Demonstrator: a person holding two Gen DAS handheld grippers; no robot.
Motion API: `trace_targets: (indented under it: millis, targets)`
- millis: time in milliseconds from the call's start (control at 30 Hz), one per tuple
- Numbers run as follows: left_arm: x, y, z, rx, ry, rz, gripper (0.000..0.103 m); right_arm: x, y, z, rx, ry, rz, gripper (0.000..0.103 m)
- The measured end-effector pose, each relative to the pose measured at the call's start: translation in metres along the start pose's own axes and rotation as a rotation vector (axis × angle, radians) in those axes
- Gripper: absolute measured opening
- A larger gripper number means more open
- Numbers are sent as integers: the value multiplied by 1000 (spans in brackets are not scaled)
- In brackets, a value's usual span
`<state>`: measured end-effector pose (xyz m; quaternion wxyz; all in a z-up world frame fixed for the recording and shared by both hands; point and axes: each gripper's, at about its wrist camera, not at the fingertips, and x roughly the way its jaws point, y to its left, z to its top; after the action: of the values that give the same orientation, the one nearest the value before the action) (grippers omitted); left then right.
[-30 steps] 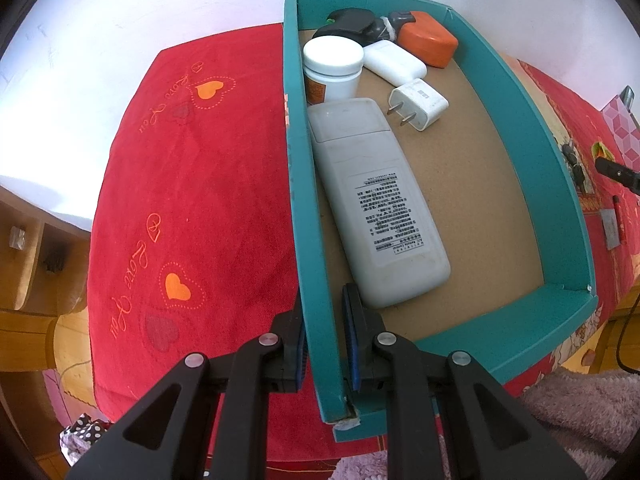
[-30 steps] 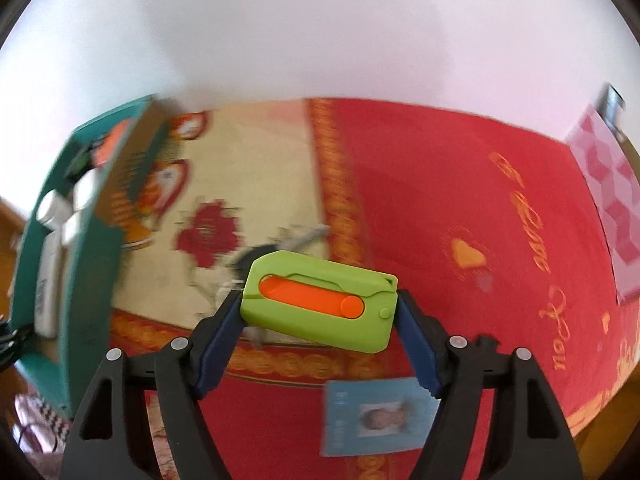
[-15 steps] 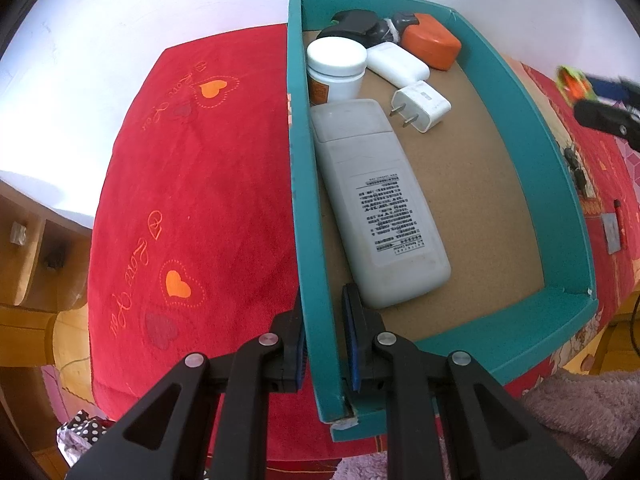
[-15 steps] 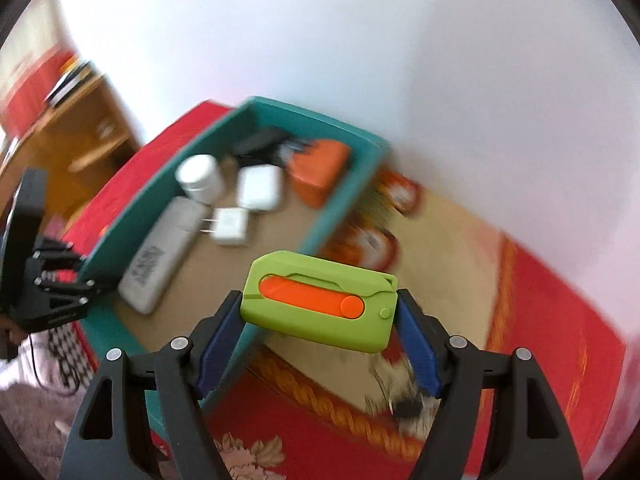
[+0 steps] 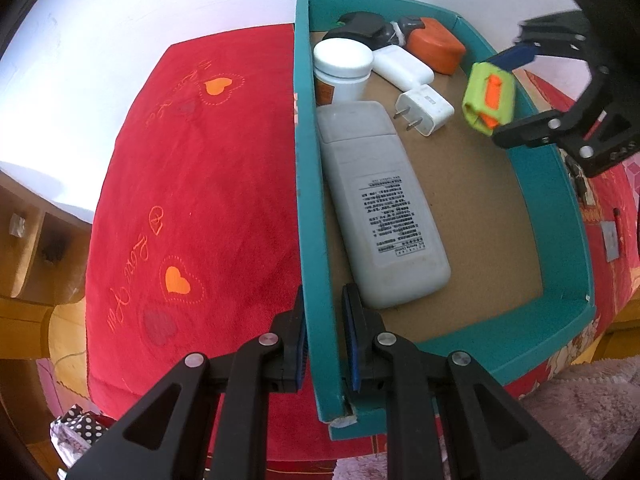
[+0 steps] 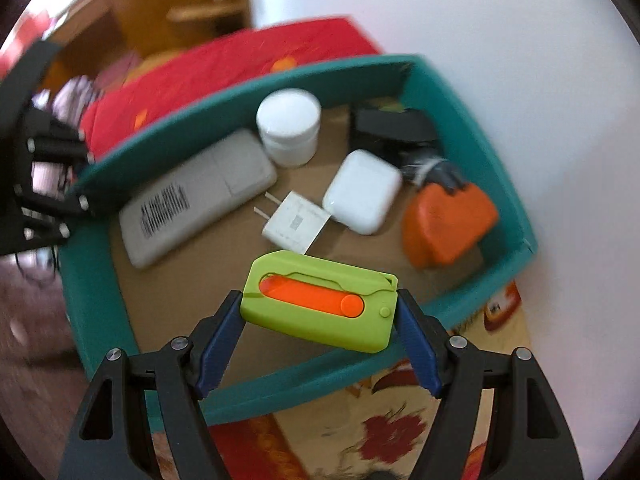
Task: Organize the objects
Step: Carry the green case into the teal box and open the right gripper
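The lime-green utility cutter (image 6: 319,300) was a flat, rounded-corner block with an orange slider set in a slot along its face and a small round button near one end; it hung crosswise between the blue-padded fingers (image 6: 218,346) of the right gripper (image 6: 320,320), which were closed on its two short ends. It was held in the air over the near wall of the teal box (image 6: 100,280) — above the bare cardboard floor, clear of the things inside. In the left wrist view the cutter (image 5: 488,98) showed end-on by the box's far side wall. Inside the box lay a grey remote (image 5: 380,208) face down along one wall, a white jar (image 5: 343,66) at its end, a white plug adapter (image 5: 426,114), a white case (image 5: 402,66), an orange case (image 5: 436,46) and a black item (image 5: 360,28) in the corner. The left gripper (image 5: 323,344) had its fingers pinched on the box's side wall, one inside and one outside. The box sat on a red cloth (image 5: 192,200) with orange hearts.
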<state>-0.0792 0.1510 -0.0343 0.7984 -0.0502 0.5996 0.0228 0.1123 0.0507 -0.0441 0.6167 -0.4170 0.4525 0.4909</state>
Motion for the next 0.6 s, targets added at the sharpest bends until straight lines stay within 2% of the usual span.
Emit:
trace_targets:
  millis: [300, 400, 600]
  targets:
    - [2, 1, 2, -10, 10, 1, 14, 41, 4, 24, -250, 199, 12, 75]
    - [3, 1, 2, -18, 10, 2, 14, 50, 2, 27, -284, 231, 2, 75]
    - [3, 0, 3, -21, 12, 5, 14, 50, -3, 26, -274, 226, 5, 75]
